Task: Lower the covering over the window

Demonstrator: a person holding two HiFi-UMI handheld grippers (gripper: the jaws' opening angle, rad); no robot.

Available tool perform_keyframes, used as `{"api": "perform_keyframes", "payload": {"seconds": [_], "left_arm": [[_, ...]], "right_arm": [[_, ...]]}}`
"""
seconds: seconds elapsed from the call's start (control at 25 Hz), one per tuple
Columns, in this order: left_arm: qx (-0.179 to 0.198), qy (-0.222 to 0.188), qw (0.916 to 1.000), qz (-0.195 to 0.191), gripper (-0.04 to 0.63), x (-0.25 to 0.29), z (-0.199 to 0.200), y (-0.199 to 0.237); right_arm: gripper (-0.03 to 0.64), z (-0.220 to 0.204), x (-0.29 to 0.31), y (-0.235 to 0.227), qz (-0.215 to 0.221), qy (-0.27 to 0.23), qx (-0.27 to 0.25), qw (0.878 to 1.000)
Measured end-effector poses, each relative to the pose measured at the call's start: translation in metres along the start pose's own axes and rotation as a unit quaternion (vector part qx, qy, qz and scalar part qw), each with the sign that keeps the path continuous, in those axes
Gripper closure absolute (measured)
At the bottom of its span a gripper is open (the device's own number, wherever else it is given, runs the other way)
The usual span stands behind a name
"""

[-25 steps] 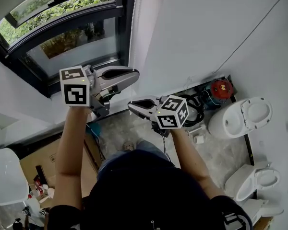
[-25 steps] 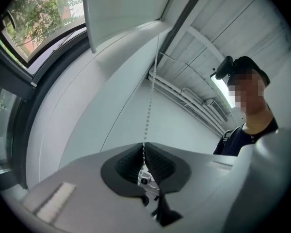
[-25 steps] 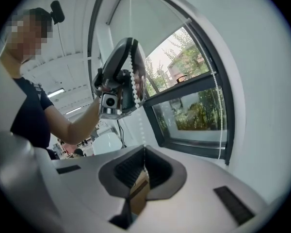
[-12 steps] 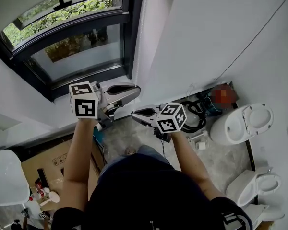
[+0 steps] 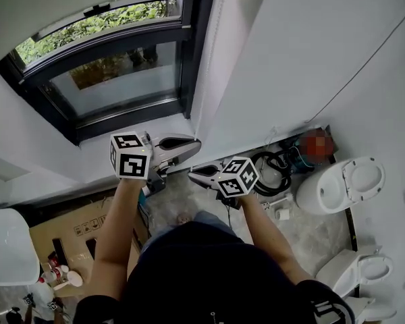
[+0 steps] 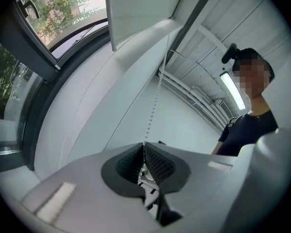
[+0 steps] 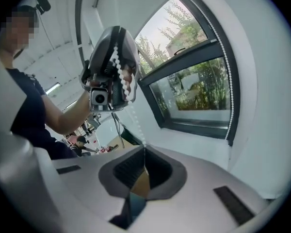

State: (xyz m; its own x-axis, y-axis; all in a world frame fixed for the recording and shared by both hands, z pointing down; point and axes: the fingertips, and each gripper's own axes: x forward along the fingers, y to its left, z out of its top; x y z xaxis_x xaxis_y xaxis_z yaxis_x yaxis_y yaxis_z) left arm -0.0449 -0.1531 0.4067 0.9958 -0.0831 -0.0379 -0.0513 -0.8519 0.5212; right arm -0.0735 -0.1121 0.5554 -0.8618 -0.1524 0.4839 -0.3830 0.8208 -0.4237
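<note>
The left gripper [image 6: 144, 146] and right gripper [image 7: 144, 149] each pinch the bead chain [image 6: 154, 101], which is faint in the head view. The blind [image 6: 136, 13] is cut off at the top.

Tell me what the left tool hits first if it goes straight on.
Likely the white wall beside the window; depth is unclear. The left tool is shut on the chain.

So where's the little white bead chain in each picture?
Head view: too thin to make out.
Left gripper view: the white bead chain runs up the middle from the shut left claw.
Right gripper view: it rises centre-left from the shut right claw.
Shared landmark: the dark-framed window.
</note>
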Motion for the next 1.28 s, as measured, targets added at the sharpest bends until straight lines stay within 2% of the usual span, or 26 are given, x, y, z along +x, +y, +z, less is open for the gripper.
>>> {"api": "perform_keyframes", "payload": {"seconds": [0.08, 0.2, 0.32, 0.4, 0.52, 0.64, 0.72, 0.8, 0.92, 1.04, 1.16, 1.28], "left_arm": [[0.006, 0.015, 0.9998, 0.010, 0.578, 0.002, -0.005, 0.002], [0.024, 0.060, 0.9975, 0.030, 0.580, 0.007, -0.022, 0.007], [0.007, 0.045, 0.9988, 0.018, 0.580, 0.007, -0.025, 0.006], [0.003, 0.037, 0.9992, 0.017, 0.580, 0.006, -0.024, 0.008], [0.001, 0.031, 0.9994, 0.014, 0.580, 0.008, -0.023, 0.010], [-0.005, 0.023, 0.9997, 0.009, 0.580, 0.013, -0.023, 0.009], [-0.007, 0.021, 0.9997, 0.007, 0.580, 0.015, -0.024, 0.009], [-0.008, 0.020, 0.9998, 0.006, 0.580, 0.015, -0.024, 0.009], [-0.008, 0.019, 0.9998, 0.006, 0.580, 0.015, -0.024, 0.008], [-0.010, 0.016, 0.9998, 0.004, 0.580, 0.016, -0.025, 0.007], [-0.011, 0.015, 0.9998, 0.004, 0.580, 0.016, -0.024, 0.006], [-0.008, 0.017, 0.9998, 0.005, 0.580, 0.016, -0.025, 0.005]], "right_arm": [[0.603, -0.003, 0.003, -0.001, 0.000, 0.013, -0.006, 1.000], [0.603, -0.020, 0.006, -0.003, -0.008, 0.052, -0.027, 0.998], [0.603, -0.024, 0.006, -0.002, -0.003, 0.042, -0.023, 0.999], [0.603, -0.025, 0.003, -0.004, -0.012, 0.040, -0.038, 0.998], [0.600, -0.038, -0.008, -0.011, -0.029, 0.070, -0.057, 0.995], [0.601, -0.053, -0.030, -0.029, -0.064, 0.100, -0.043, 0.992], [0.600, -0.057, -0.048, -0.045, -0.097, 0.095, -0.021, 0.990], [0.600, -0.049, -0.068, -0.057, -0.130, 0.076, -0.011, 0.989], [0.600, -0.011, -0.094, -0.058, -0.160, 0.032, -0.047, 0.985], [0.600, 0.056, -0.114, -0.035, -0.156, -0.040, -0.100, 0.982], [0.600, 0.124, -0.131, 0.000, -0.142, -0.121, -0.142, 0.972], [0.600, 0.165, -0.140, 0.029, -0.119, -0.170, -0.167, 0.964]]}}
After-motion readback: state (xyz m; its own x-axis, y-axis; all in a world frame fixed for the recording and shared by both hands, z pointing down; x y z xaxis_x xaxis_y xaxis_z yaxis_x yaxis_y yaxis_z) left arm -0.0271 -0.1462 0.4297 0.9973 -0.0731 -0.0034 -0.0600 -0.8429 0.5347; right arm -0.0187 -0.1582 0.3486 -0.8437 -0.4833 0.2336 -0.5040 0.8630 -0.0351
